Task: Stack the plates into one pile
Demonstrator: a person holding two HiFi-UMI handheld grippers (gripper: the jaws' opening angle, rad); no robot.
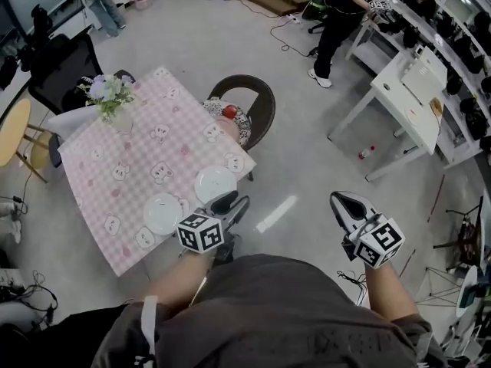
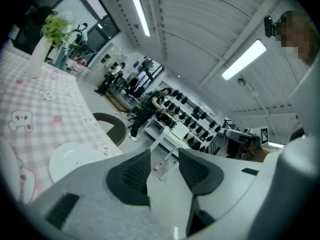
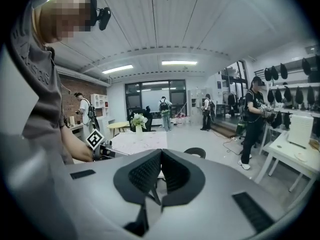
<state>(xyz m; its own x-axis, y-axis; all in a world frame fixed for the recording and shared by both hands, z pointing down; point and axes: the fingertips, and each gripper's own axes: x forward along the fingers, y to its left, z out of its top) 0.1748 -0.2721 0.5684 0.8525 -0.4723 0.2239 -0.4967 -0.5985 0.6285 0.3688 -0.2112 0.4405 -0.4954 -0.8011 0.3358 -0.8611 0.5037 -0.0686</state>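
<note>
One white plate (image 1: 215, 183) and a second white plate (image 1: 163, 213) lie apart near the front edge of a pink checked tablecloth (image 1: 130, 156), not yet piled. The left gripper (image 1: 230, 204) hangs just beside the first, jaws parted and empty, likely readying for its rim. The right gripper (image 1: 345, 203) waits over the floor, jaws closed together, idle.

The pink-checked table (image 1: 100, 167), shared by all three views, is looked down on steeply in the head view, seen close and tilted beside a white plate (image 2: 75, 159) in the left gripper view, and seen farther off, nearly level, in the right gripper view.
</note>
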